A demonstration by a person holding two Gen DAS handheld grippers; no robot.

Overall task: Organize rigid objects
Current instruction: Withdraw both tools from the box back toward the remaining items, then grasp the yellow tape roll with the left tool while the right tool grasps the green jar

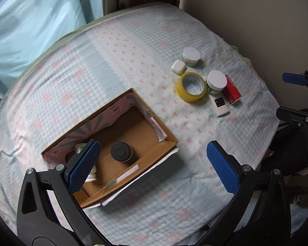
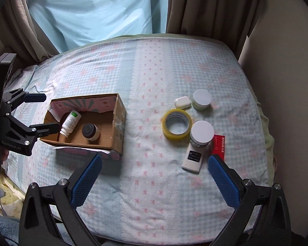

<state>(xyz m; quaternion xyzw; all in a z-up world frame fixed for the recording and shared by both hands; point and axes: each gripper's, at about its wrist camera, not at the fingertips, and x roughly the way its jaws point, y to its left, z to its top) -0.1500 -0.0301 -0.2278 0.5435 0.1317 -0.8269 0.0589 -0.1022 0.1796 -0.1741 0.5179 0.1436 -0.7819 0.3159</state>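
A cardboard box [image 2: 118, 123] stands on the bed and holds a dark-lidded jar [image 2: 90, 132] and a white bottle [image 2: 70, 123] lying on its side. The box [image 1: 154, 153] and jar [image 1: 121, 151] also show in the left wrist view. To the right lie a yellow tape roll [image 2: 177, 126], two white-lidded jars [image 2: 201, 134] [image 2: 202, 99], a white earbud case [image 2: 182, 102], a white remote [image 2: 193, 158] and a red box [image 2: 219, 144]. My left gripper [image 1: 153, 167] is open and empty over the box's front. My right gripper [image 2: 154, 181] is open and empty above the bedsheet.
The bed has a checked blue sheet [image 2: 154, 78] with pink bows. Brown curtains [image 2: 205, 6] and a light blue cloth [image 2: 96, 10] hang behind it. A beige wall [image 2: 287, 61] runs along the right. The left gripper [image 2: 42, 112] shows at the left of the right wrist view.
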